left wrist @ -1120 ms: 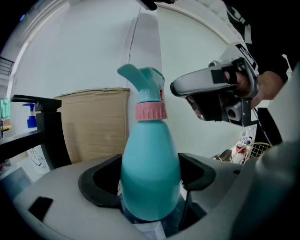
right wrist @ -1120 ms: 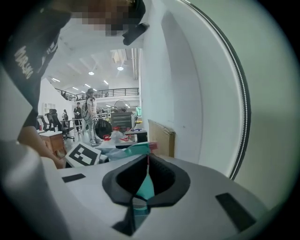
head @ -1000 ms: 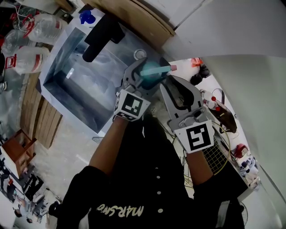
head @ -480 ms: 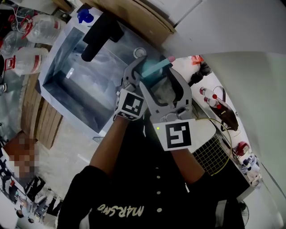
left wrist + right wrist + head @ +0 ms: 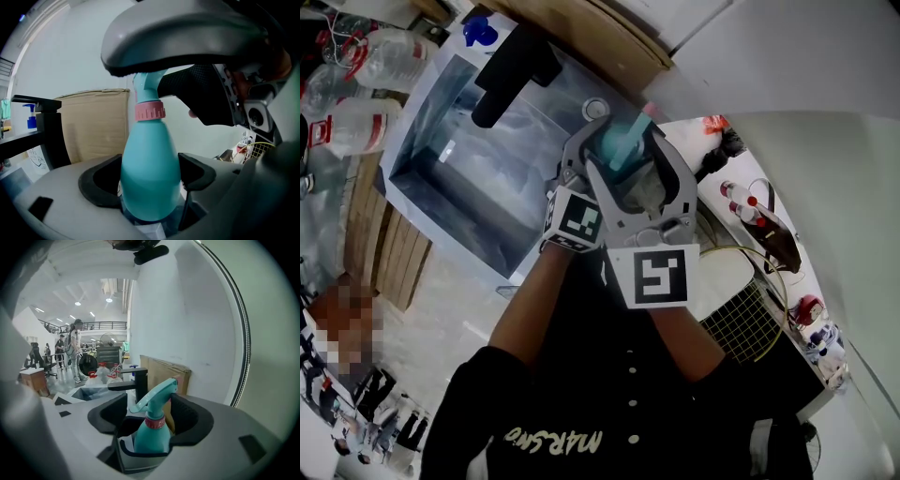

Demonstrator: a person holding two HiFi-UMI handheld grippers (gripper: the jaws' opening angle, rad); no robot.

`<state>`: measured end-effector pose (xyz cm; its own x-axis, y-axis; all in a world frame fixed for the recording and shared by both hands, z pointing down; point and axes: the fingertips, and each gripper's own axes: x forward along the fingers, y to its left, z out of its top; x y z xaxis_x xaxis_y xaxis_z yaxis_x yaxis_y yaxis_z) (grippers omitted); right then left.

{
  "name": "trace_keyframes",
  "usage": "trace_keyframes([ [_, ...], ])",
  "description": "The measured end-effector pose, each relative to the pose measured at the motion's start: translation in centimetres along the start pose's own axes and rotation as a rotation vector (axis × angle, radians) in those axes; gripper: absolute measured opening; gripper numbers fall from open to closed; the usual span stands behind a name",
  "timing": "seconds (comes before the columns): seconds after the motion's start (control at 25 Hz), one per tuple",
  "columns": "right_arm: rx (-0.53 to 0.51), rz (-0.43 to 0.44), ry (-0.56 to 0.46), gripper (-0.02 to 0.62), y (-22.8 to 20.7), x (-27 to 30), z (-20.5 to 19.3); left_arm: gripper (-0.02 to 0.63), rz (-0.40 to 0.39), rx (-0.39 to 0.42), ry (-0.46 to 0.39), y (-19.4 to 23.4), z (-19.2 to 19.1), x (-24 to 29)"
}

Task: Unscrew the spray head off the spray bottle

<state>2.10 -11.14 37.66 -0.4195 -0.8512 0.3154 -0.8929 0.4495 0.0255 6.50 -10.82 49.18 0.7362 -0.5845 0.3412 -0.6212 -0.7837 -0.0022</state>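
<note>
The left gripper (image 5: pixel 148 180) clamps the spray bottle (image 5: pixel 150 150). The right gripper (image 5: pixel 149 412) stands wide-jawed around the spray head (image 5: pixel 158 393). Closing squarely near the pink collar (image 5: pixel 150 111) should turn it best.

Pale lettering (image 5: pixel 551 439), upside down to the camera, seems to read "MARSNO" on the person's black buttoned top (image 5: pixel 591 375).
</note>
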Motion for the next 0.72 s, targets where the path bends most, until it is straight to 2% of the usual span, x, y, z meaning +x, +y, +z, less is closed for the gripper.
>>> trace_keyframes([
  [0.08, -0.002, -0.017, -0.006, 0.267, -0.3, 0.1, 0.1, 0.385, 0.004, 0.002, -0.005, 0.1, 0.3, 0.0],
  [0.28, -0.016, -0.007, -0.007, 0.249, -0.3, -0.1, 0.2, 0.385, -0.006, 0.0, -0.007, 0.0, 0.5, 0.1],
  [0.4, -0.046, 0.025, 0.007, 0.186, 0.0, -0.7, 0.0, 0.385, -0.003, -0.001, -0.007, 0.0, 0.5, 0.1],
  [0.56, -0.015, 0.034, -0.008, 0.105, -0.7, -1.7, -0.2, 0.385, -0.005, -0.001, -0.002, 0.0, 0.5, 0.1],
  [0.6, -0.017, 0.045, -0.013, 0.079, -0.9, -1.9, -0.2, 0.385, -0.006, 0.0, -0.001, 0.0, 0.5, 0.1],
  [0.72, -0.035, 0.121, -0.03, 0.075, -1.0, -2.3, -0.3, 0.385, -0.012, 0.003, 0.0, -0.1, 0.4, 0.1],
])
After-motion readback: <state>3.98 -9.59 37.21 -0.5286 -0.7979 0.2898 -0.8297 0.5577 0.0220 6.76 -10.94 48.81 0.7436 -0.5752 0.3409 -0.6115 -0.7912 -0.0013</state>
